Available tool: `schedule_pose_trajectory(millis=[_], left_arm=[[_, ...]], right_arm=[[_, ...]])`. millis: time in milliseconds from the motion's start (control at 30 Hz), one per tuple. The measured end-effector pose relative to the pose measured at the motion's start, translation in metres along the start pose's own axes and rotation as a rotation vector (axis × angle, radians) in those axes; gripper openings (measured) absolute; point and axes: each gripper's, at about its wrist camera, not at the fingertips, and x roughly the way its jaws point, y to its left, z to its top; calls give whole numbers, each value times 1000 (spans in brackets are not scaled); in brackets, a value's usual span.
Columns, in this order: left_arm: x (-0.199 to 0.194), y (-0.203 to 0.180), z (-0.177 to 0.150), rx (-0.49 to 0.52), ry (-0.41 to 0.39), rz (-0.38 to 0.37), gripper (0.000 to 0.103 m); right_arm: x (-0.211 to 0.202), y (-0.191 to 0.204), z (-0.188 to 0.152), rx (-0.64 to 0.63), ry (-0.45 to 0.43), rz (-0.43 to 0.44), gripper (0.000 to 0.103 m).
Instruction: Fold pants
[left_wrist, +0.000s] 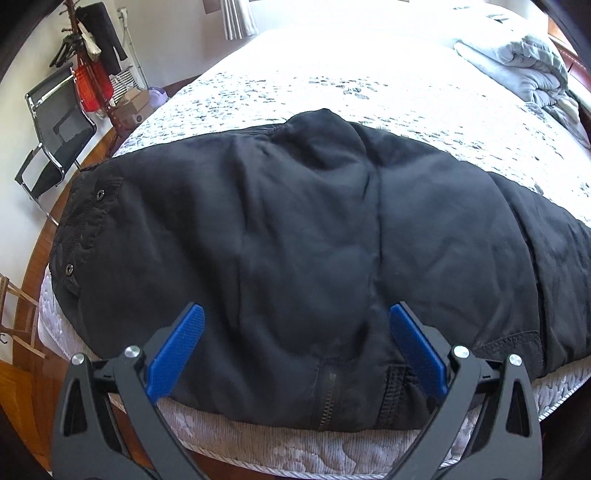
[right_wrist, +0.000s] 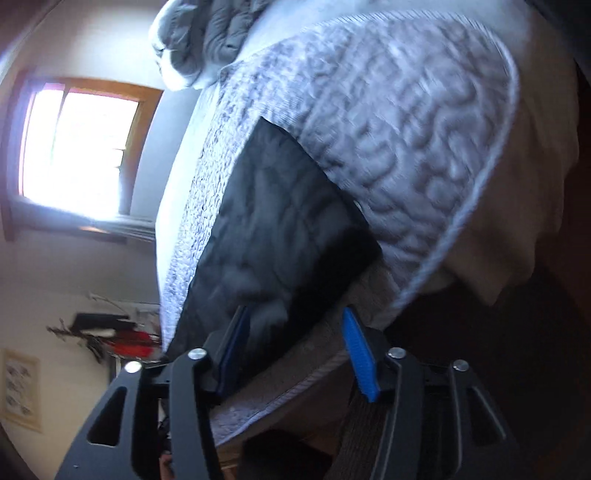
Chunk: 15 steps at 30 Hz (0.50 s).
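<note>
One bed (left_wrist: 369, 66) fills most of the left wrist view, its quilted white cover running from 6 o'clock up to 12. One pair of black pants (left_wrist: 295, 236) lies spread across the near half, from 9 o'clock to 3, waistband and zipper at the near edge at 6 o'clock, just short of the mattress rim. The far half of the cover beyond the pants lies bare up to one grey blanket (left_wrist: 517, 66) bunched at 1 o'clock. One chair (left_wrist: 55, 133) stands on the floor at 9 o'clock, with one coat rack (left_wrist: 92, 48) at 10.

In the right wrist view, tilted and blurred, the pants (right_wrist: 266, 221) show at centre along the bed's (right_wrist: 406, 129) edge, one window (right_wrist: 77, 147) at 9 o'clock.

Two grippers. The left gripper (left_wrist: 295, 332) hovers at 6 o'clock over the waistband, fingers spread wide, holding nothing. The right gripper (right_wrist: 291, 339) sits at 6 o'clock at the mattress edge, fingers apart; whether they touch cloth I cannot tell.
</note>
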Motion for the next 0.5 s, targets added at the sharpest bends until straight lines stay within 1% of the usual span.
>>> schedule_pose_trajectory(millis=[67, 167, 233, 333, 400, 467, 500], left_arm=[[-2, 2, 0, -2, -2, 2, 100], [-5, 6, 0, 1, -5, 15, 100], [-4, 11, 0, -2, 0, 27, 100], [1, 21, 0, -30, 13, 45, 100], [3, 28, 0, -53, 19, 48, 100], [6, 34, -1, -75, 25, 34, 100], [8, 36, -2, -82, 30, 26, 101]], right_arm=[[5, -8, 2, 30, -4, 40, 54], [14, -11, 7, 43, -22, 55, 54], [21, -13, 11, 58, -19, 50, 54], [31, -18, 13, 104, -26, 67, 55], [33, -17, 12, 108, -35, 80, 55], [34, -9, 14, 66, -51, 73, 45], [36, -6, 16, 43, -57, 85, 26]])
